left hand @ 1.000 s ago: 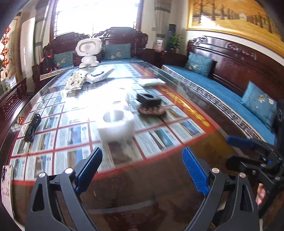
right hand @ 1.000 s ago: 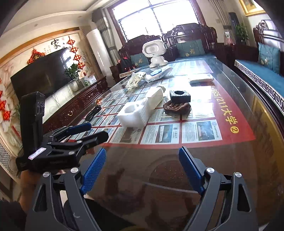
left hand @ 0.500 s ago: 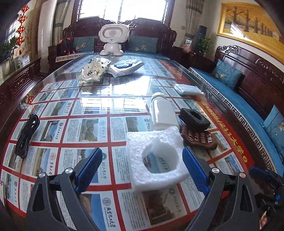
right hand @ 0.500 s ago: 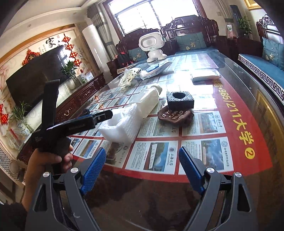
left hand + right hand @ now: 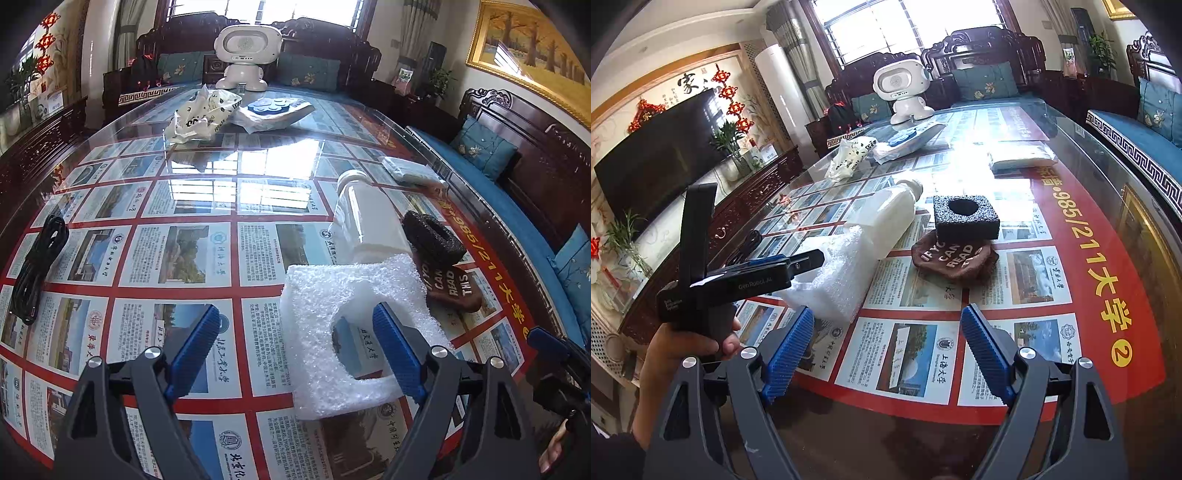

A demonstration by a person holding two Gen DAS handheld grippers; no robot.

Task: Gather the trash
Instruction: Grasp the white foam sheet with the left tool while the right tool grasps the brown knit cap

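I am looking across the long glass tabletop (image 5: 207, 206), which is covering a grid of printed university sheets and is filling both views. On it, the white foam wrap (image 5: 343, 332) with a round hole through it is lying flat, and it is the nearest piece of trash to me. My left tongs (image 5: 295, 354) are hanging over it with the jaws standing wide; they have just been closing a little, yet the pads are not pressing on anything. The right finger (image 5: 395, 354) is sitting over the hole in the foam while the left finger (image 5: 192, 347) is hovering well off the foam's left edge, over bare printed sheets, so only part of the foam is lying between them. Just beyond the foam, and touching its far edge, a white bottle (image 5: 365, 221) is lying on its side. My right tongs (image 5: 886, 350) are also standing wide and holding nothing; in that view the foam (image 5: 831, 273) is lying up and to the left of them, outside the jaws, and the bottle (image 5: 886, 214) further off. To the right of the bottle, a black foam block (image 5: 966, 216) is resting on a brown pad (image 5: 955, 260) with white lettering.
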